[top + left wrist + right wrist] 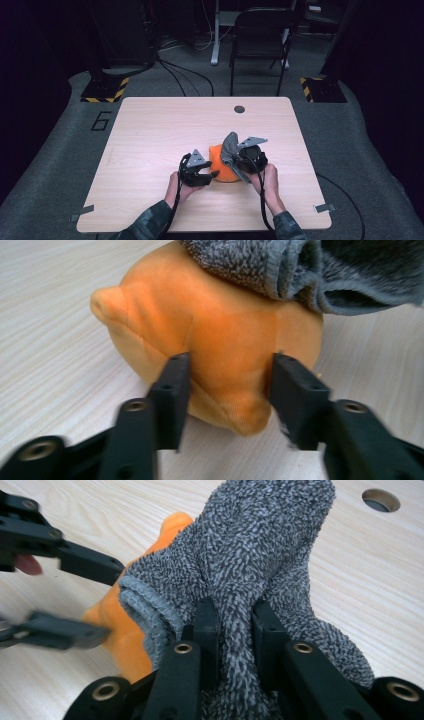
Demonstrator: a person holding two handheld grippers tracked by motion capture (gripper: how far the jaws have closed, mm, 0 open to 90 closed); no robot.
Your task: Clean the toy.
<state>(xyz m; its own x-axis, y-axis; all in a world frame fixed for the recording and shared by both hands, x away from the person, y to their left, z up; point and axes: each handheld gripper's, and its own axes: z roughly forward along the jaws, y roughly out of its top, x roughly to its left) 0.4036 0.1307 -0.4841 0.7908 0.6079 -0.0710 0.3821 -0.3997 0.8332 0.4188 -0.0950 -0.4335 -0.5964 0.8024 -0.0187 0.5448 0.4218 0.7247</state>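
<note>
Right tool [235,625] pinching grey sock [260,555], over orange plush toy [210,340], left tool [230,390] parted

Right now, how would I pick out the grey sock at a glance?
Start at the light wooden table; near its front edge lies an orange plush toy. The grey sock drapes over it, pinched by the right gripper, fuzzy and speckled where the plush is smooth.

The table [150,130] was evenly lit from above, while the room behind it lay nearly black. Shadows were soft and short, with no glare. In both gripper views the near jaws were blurred; the grey sock [260,545] stayed sharp.
</note>
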